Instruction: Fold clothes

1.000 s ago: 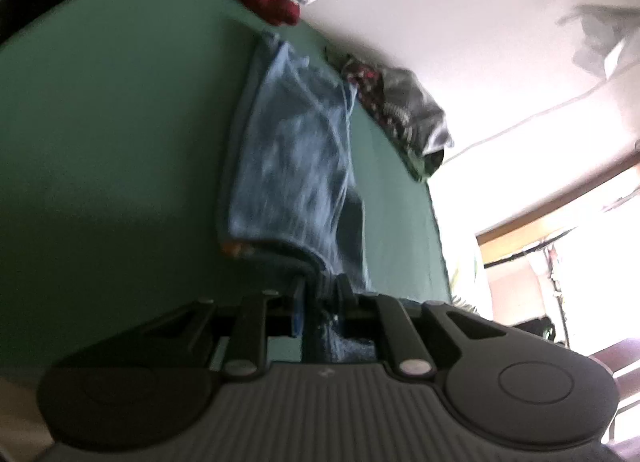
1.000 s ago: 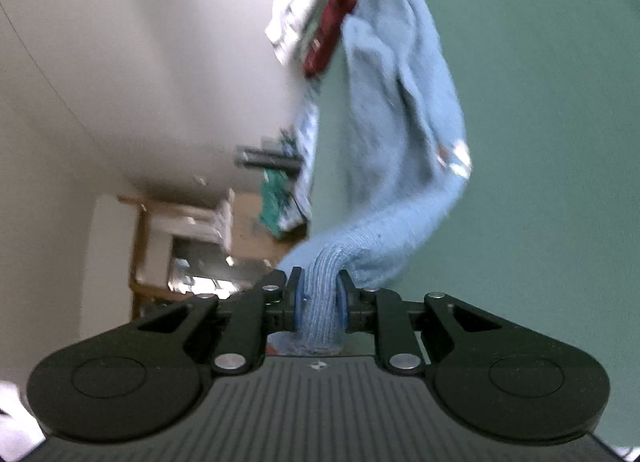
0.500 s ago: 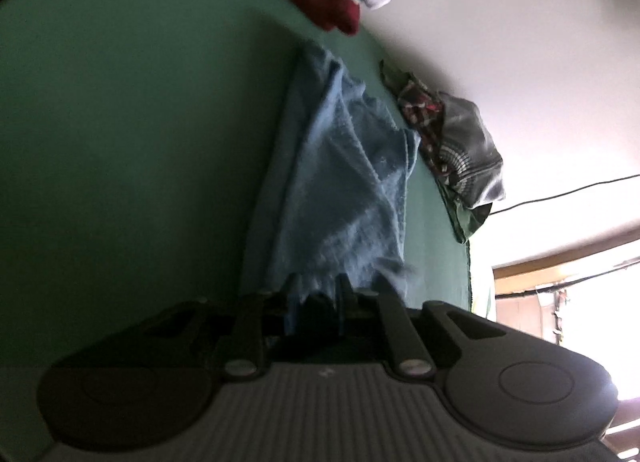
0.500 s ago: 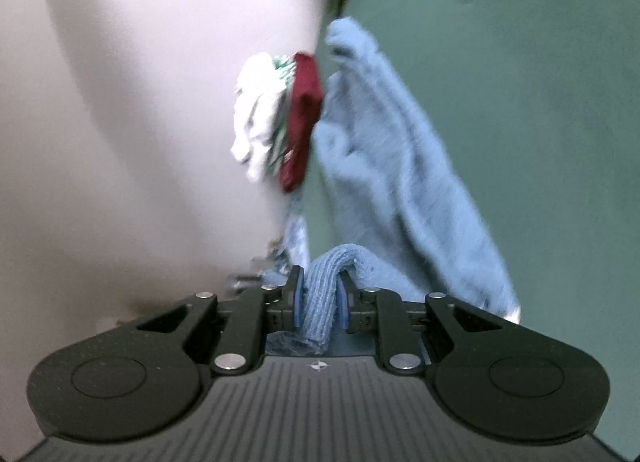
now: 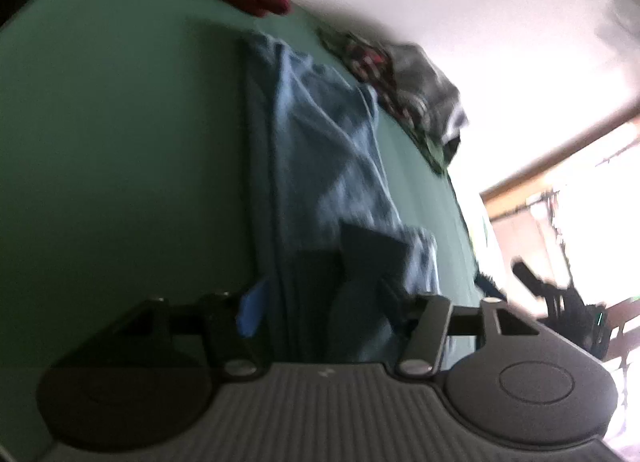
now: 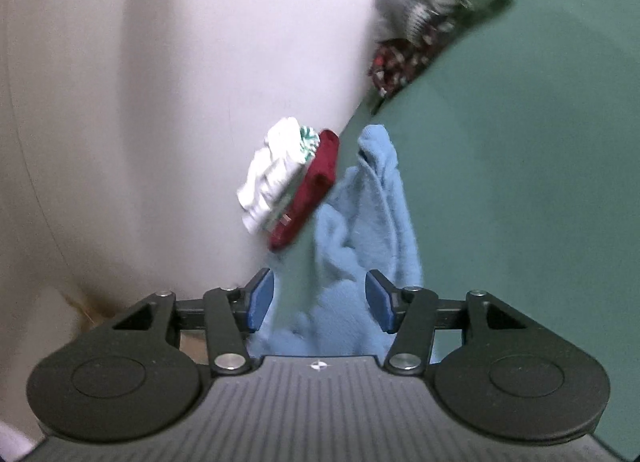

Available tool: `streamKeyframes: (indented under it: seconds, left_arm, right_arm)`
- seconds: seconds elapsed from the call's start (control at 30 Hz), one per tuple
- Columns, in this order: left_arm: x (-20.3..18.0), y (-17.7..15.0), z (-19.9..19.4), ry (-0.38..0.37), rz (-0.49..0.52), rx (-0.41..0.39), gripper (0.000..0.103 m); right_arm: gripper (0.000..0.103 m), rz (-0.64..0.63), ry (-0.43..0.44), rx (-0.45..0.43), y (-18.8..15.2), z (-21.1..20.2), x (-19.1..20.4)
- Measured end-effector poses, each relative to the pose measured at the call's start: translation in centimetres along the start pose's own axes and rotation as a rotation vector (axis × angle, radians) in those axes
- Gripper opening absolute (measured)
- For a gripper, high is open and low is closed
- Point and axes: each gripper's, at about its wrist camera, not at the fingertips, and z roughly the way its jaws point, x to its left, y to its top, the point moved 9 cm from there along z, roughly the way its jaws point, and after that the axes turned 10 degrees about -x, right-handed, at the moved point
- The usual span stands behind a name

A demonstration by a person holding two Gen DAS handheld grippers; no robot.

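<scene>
A light blue garment (image 5: 320, 142) lies folded lengthwise on the green bed sheet (image 5: 120, 142). Its near end runs between the spread fingers of my left gripper (image 5: 324, 302), which is open. In the right wrist view the same blue garment (image 6: 368, 214) lies bunched on the green sheet (image 6: 520, 182), and its near end sits loose between the blue pads (image 6: 260, 298) of my right gripper (image 6: 320, 298), which is open too. Neither gripper holds the cloth.
A stack of folded clothes, white over dark red (image 6: 296, 182), lies by the wall beyond the garment. A patterned heap of clothes (image 5: 408, 78) lies at the sheet's far edge. The wall (image 6: 160, 102) borders the bed; a bright doorway (image 5: 580, 202) is at right.
Both grippers were shut on the blue garment's end and have opened. The cloth has dropped onto the sheet, folded over itself. Both views have swung.
</scene>
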Motion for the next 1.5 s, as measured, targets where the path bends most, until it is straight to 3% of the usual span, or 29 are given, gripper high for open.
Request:
streamKeyframes:
  seconds: [0.1, 0.27, 0.33, 0.5, 0.53, 0.57, 0.63, 0.67, 0.77, 0.9, 0.97, 1.03, 1.17, 1.3, 1.37, 1.5]
  left_arm:
    - [-0.9, -1.6, 0.3, -0.007, 0.031, 0.006, 0.077]
    - [-1.4, -2.6, 2.1, 0.057, 0.123, 0.002, 0.065]
    - [-1.3, -2.4, 2.2, 0.066, 0.122, -0.019, 0.051]
    - [-1.5, -1.8, 2.2, 0.076, 0.142, -0.041, 0.027]
    - [-1.8, -1.8, 2.2, 0.081, 0.164, -0.046, 0.024]
    - [-2.1, -1.8, 2.2, 0.087, 0.188, -0.051, 0.022]
    - [-2.3, -1.7, 2.1, 0.097, 0.204, -0.062, 0.017]
    - [-2.4, -1.5, 2.0, 0.097, 0.198, -0.069, 0.015]
    - [-3.1, -0.2, 1.0, 0.085, 0.203, -0.134, 0.013]
    - [-2.7, -0.2, 1.7, 0.116, 0.269, -0.129, 0.014]
    - [-1.8, -0.7, 1.9, 0.128, 0.247, -0.119, 0.017]
    - [-0.9, -1.2, 2.2, 0.14, 0.225, -0.108, 0.019]
    - [0.0, -0.6, 1.9, 0.139, 0.179, -0.12, 0.02]
    - [-0.6, -0.9, 2.2, 0.137, 0.198, -0.112, 0.017]
    - [-1.0, -0.9, 2.1, 0.148, 0.216, -0.118, 0.015]
    - [-1.5, 0.2, 1.6, 0.196, 0.271, -0.151, 0.014]
  right_arm:
    - [0.053, -0.148, -0.004, 0.056, -1.3, 1.1, 1.0]
    - [0.049, -0.29, -0.006, 0.129, -3.1, 3.2, 1.4]
    - [0.049, -0.326, -0.013, 0.149, -3.4, 3.7, 1.4]
    - [0.05, -0.416, -0.031, 0.197, -4.1, 4.8, 1.2]
    - [0.045, -0.434, -0.034, 0.207, -4.3, 5.1, 1.2]
    - [0.029, -0.452, -0.038, 0.217, -4.4, 5.3, 1.1]
    - [0.018, -0.488, -0.045, 0.237, -4.7, 5.7, 1.0]
    - [0.004, -0.506, -0.048, 0.246, -4.8, 6.0, 1.0]
    - [0.005, -0.523, -0.062, 0.191, -3.8, 5.3, 1.6]
    - [0.008, -0.531, -0.098, 0.156, -3.8, 5.7, 1.1]
    - [0.03, -0.487, -0.11, 0.181, -4.4, 6.4, 0.3]
    - [0.041, -0.432, -0.105, 0.174, -4.2, 6.5, 0.1]
    - [0.046, -0.318, -0.085, 0.137, -3.2, 6.0, -0.3]
    - [0.043, -0.283, -0.08, 0.227, -5.0, 6.5, -1.0]
    - [0.022, -0.33, -0.081, 0.219, -5.0, 6.4, -0.6]
    - [0.015, -0.408, -0.094, 0.161, -3.8, 5.2, 0.7]
